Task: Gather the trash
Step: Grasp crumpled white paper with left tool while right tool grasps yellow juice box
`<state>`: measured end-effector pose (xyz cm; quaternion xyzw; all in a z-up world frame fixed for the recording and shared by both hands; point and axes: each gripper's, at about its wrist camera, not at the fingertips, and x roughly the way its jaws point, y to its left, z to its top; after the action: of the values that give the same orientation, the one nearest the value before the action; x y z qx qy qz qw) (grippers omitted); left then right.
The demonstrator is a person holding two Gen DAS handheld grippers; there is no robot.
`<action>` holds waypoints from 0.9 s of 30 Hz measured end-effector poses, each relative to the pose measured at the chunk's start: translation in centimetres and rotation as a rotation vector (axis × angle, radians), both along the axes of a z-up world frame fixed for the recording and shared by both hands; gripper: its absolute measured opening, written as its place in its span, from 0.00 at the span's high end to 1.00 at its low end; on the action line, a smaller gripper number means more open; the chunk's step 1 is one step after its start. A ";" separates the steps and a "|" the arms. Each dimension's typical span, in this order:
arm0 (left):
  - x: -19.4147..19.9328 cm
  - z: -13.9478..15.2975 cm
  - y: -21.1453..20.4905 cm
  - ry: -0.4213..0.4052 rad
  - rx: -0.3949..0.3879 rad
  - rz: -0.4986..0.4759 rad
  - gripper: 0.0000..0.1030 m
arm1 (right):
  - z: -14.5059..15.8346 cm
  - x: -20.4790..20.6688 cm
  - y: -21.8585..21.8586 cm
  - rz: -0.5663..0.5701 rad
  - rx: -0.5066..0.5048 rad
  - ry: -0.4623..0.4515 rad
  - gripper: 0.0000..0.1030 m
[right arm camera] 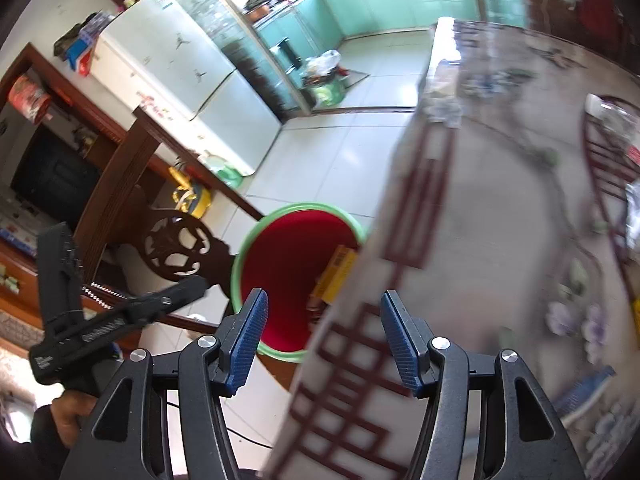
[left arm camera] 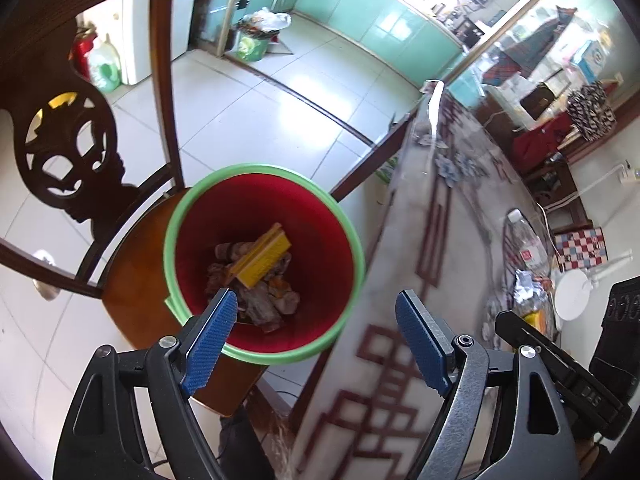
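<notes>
Red bin (left arm camera: 316, 216) with green rim sits on wooden chair seat (left arm camera: 132, 280), just beside the counter (left arm camera: 460, 240) edge; inside it, on a heap of crumpled scraps (left arm camera: 260, 300), lies a yellow box (left arm camera: 266, 256); box is tilted, long axis running diagonally in the left wrist view from lower left up to upper right, upper end toward the counter side; in the right wrist view only one end of the box (right arm camera: 336, 276) shows, the rest hidden behind the counter edge. Left gripper (left arm camera: 316, 308) hangs above the bin, fingers spread wide, nothing between them; left blue finger (left arm camera: 210, 340) overlaps the near rim, right finger over the counter cloth; box sits beyond the fingertips, down in the bin, not touching them. Right gripper (right arm camera: 324, 304) fingers about half apart, empty; it straddles the counter edge, bin (right arm camera: 280, 264) ahead and left of it. Clear plastic bottle (left arm camera: 528, 244) and crumpled foil (left arm camera: 528, 292) lie on the counter, well apart from the bin.
</notes>
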<state>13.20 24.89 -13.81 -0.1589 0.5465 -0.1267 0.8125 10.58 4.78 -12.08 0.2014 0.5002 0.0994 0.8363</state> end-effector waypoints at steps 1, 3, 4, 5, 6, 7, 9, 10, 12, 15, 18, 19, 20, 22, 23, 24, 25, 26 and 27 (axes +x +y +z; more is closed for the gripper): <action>-0.3 0.3 -0.6 -0.005 -0.003 -0.016 0.22 | 0.0 -0.9 -1.4 -0.028 -0.011 0.003 0.44; -1.0 0.7 -1.9 -0.010 -0.008 -0.051 0.21 | 0.0 -2.7 -4.3 -0.092 -0.026 0.011 0.44; -1.4 0.8 -2.7 -0.013 -0.009 -0.074 0.21 | 0.0 -3.6 -6.1 -0.133 -0.034 0.015 0.44; -1.8 1.0 -3.5 -0.015 -0.009 -0.097 0.21 | 0.0 -4.4 -7.9 -0.180 -0.045 0.020 0.43; -2.3 1.1 -4.3 -0.018 -0.009 -0.119 0.21 | 0.1 -5.1 -9.8 -0.228 -0.057 0.025 0.43; -2.7 1.3 -5.1 -0.021 -0.008 -0.146 0.21 | 0.2 -6.0 -12.2 -0.297 -0.077 0.029 0.43; -3.7 1.5 -6.8 -0.022 -0.010 -0.195 0.21 | 0.6 -7.5 -16.8 -0.462 -0.150 0.037 0.43; -4.1 1.6 -7.6 -0.022 -0.012 -0.211 0.21 | 0.7 -8.0 -19.1 -0.552 -0.190 0.045 0.41; -5.0 1.8 -9.3 -0.025 -0.016 -0.238 0.21 | 0.3 -9.0 -23.4 -0.719 -0.233 0.072 0.32; -6.3 2.5 -11.8 -0.027 -0.017 -0.263 0.21 | -1.4 -9.4 -28.3 -0.860 -0.177 0.144 0.31; -7.7 3.3 -14.7 -0.047 -0.003 -0.298 0.21 | -3.8 -8.4 -30.9 -0.870 -0.204 0.249 0.31; -8.1 3.4 -15.4 -0.049 0.001 -0.304 0.21 | -4.5 -8.1 -31.4 -0.863 -0.214 0.270 0.31; -8.4 3.6 -16.2 -0.048 0.001 -0.308 0.21 | -5.0 -8.1 -31.6 -0.854 -0.206 0.279 0.30; -8.9 4.0 -17.9 -0.056 0.009 -0.318 0.21 | -5.5 -7.9 -31.9 -0.847 -0.183 0.243 0.25; -9.0 4.3 -18.9 -0.062 0.015 -0.325 0.21 | -5.5 -7.6 -32.1 -0.836 -0.188 0.234 0.22; -9.2 4.7 -19.9 -0.070 0.017 -0.331 0.21 | -5.7 -7.3 -32.2 -0.819 -0.189 0.229 0.21; -9.2 4.9 -20.6 -0.077 0.016 -0.335 0.21 | -5.9 -7.0 -32.3 -0.798 -0.185 0.224 0.20; -9.2 5.3 -21.6 -0.085 0.014 -0.342 0.21 | -6.3 -6.5 -32.3 -0.777 -0.171 0.225 0.18; -9.1 5.6 -22.8 -0.092 0.011 -0.350 0.21 | -6.8 -6.1 -32.4 -0.756 -0.148 0.237 0.18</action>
<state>4.13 2.13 -8.25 -0.0508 0.5286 -0.2703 0.8031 4.50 -27.58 -18.90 0.3204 0.4895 -0.2757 0.7627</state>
